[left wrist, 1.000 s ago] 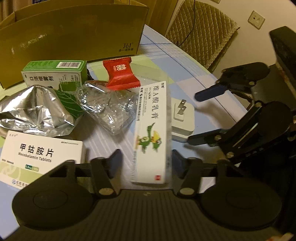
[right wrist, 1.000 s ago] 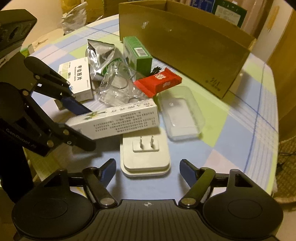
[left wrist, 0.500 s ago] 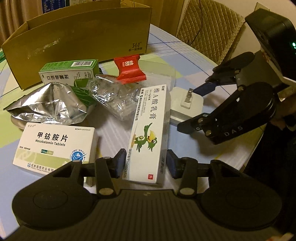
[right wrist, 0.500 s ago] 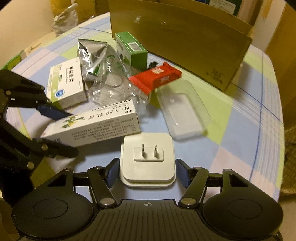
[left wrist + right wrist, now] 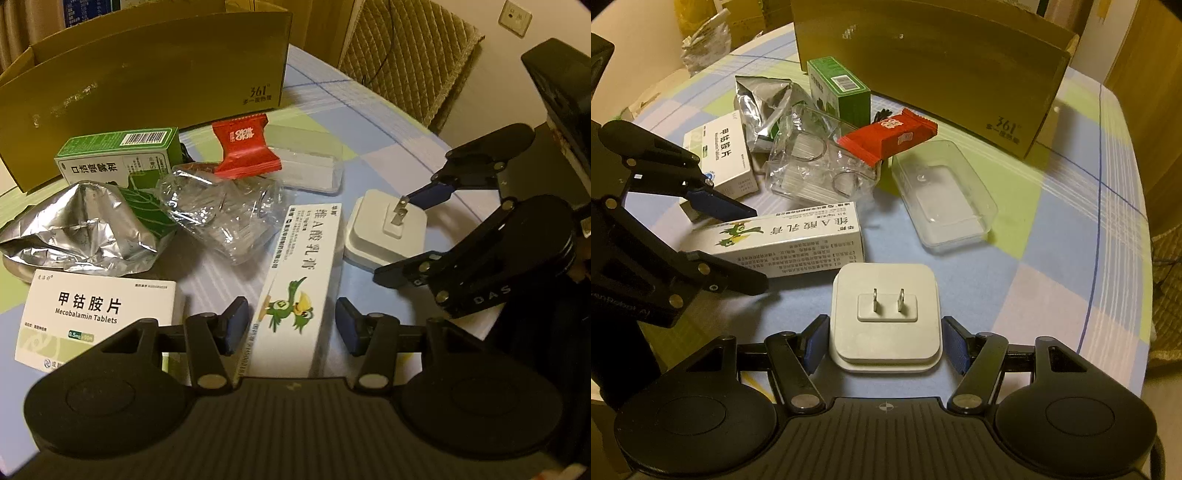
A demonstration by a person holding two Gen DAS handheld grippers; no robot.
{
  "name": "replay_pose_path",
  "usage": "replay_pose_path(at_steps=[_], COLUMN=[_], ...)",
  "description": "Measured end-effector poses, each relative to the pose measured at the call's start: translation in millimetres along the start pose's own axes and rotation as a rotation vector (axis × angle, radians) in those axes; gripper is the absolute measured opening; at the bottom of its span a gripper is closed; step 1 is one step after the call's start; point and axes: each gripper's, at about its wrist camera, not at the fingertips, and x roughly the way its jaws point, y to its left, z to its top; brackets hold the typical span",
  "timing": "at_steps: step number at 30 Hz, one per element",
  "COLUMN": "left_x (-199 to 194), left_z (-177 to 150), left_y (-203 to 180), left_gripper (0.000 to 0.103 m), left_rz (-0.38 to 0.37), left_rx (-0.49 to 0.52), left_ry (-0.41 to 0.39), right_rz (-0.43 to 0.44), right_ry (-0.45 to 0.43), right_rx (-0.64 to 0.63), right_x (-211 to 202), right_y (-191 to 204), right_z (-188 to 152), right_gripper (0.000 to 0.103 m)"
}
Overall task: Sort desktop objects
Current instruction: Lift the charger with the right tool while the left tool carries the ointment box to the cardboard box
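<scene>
Left gripper (image 5: 290, 326), fingers apart, straddles the near end of the long white ointment box (image 5: 295, 291) without visible contact. Right gripper (image 5: 884, 343), fingers apart, flanks the white plug adapter (image 5: 884, 317), prongs up, just beside that box. Behind them lie crumpled clear packaging (image 5: 820, 166), a red candy wrapper (image 5: 890, 134), a clear plastic tray (image 5: 943, 199), a foil pouch (image 5: 81, 229), a green carton (image 5: 118, 155) and a Mecobalamin tablet box (image 5: 96, 314). A cardboard box (image 5: 934, 66) stands farthest back on the checked tablecloth (image 5: 1071, 240).
</scene>
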Motion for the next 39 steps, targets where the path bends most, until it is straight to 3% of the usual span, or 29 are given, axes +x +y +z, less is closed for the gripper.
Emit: replay_pose_path(at_steps=[15, 39], left_x=[4, -54], left_z=[2, -1], left_y=[-7, -24], left_gripper=[0.035, 0.033], left_rz=[0.008, 0.045], left_rx=[0.021, -0.01], left_ry=[0.023, -0.098], right_rz=[-0.031, -0.074], right_ry=[-0.025, -0.155], right_rx=[0.09, 0.156], right_x=[-1, -59], right_y=[1, 12], right_z=[-5, -7], right_gripper=[0.062, 0.062])
